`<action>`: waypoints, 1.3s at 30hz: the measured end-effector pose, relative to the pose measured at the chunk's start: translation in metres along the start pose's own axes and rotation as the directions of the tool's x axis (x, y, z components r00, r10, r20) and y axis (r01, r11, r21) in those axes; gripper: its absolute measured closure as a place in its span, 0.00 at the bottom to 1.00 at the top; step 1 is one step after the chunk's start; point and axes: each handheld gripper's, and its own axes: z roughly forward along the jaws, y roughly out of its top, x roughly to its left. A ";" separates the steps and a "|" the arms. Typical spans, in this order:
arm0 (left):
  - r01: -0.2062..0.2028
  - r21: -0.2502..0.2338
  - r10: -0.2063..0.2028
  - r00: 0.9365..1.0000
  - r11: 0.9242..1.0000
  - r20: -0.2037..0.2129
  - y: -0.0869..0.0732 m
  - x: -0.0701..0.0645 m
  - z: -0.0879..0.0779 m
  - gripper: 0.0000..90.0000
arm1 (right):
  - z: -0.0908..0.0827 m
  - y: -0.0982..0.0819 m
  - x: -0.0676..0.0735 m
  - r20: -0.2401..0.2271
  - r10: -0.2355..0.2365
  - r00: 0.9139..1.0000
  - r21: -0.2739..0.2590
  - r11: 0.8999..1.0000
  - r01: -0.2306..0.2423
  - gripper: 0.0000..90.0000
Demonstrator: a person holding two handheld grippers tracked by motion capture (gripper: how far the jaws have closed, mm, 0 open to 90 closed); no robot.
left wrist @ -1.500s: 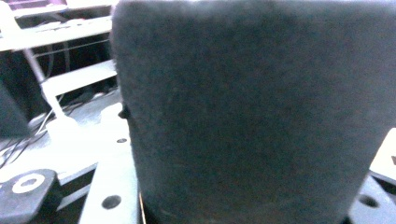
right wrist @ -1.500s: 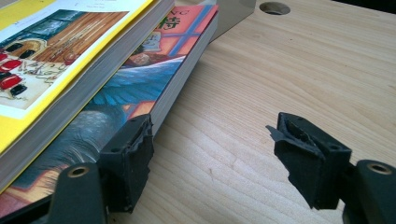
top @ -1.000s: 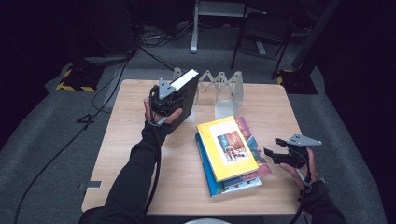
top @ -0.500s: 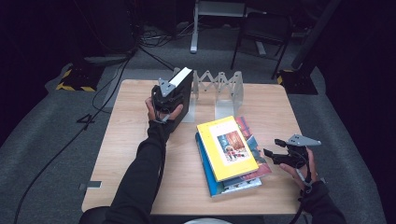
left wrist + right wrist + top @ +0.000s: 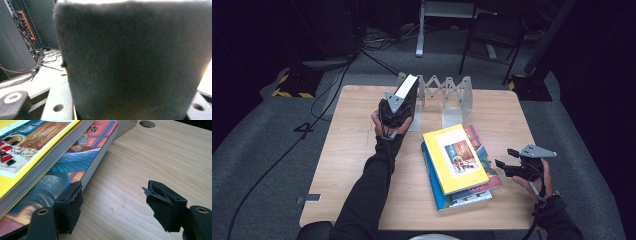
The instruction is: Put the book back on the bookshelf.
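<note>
The left gripper (image 5: pixel 398 109) clamps a dark book (image 5: pixel 408 95) upright at the metal rack (image 5: pixel 447 95) by the table's (image 5: pixel 357 165) far edge. Keep it vertical and slide it squarely into a slot. The right gripper (image 5: pixel 512 162) hangs wide, empty, beside the book stack (image 5: pixel 457 165).
</note>
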 end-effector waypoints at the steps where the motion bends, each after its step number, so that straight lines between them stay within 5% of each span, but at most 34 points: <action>1: 0.009 -0.002 -0.009 1.000 1.000 0.000 -0.001 0.002 -0.002 0.55 | 0.001 0.000 0.000 0.011 -0.003 1.000 0.012 1.000 0.003 0.33; 19: -0.025 0.021 0.025 1.000 0.999 0.011 -0.019 0.002 -0.016 0.48 | 0.002 -0.001 -0.002 0.036 0.022 0.999 0.019 1.000 -0.023 0.33; 25: 0.019 0.041 -0.020 0.999 0.999 0.035 -0.039 0.005 -0.018 0.47 | 0.004 -0.002 -0.001 0.018 0.015 1.000 0.027 1.000 -0.015 0.37; 30: 0.006 0.188 -0.017 0.998 0.982 0.053 -0.063 0.004 -0.017 0.45 | 0.006 -0.002 0.000 0.004 0.011 1.000 0.045 0.999 -0.011 0.37; 33: 0.035 0.214 -0.053 0.995 0.976 0.083 -0.075 0.006 -0.016 0.48 | 0.006 -0.002 0.000 0.017 0.006 1.000 0.041 0.999 -0.007 0.37; 39: 0.026 0.209 -0.030 0.999 0.978 0.014 -0.075 -0.008 -0.014 0.56 | 0.006 -0.002 -0.001 0.048 0.014 0.999 0.008 1.000 -0.014 0.39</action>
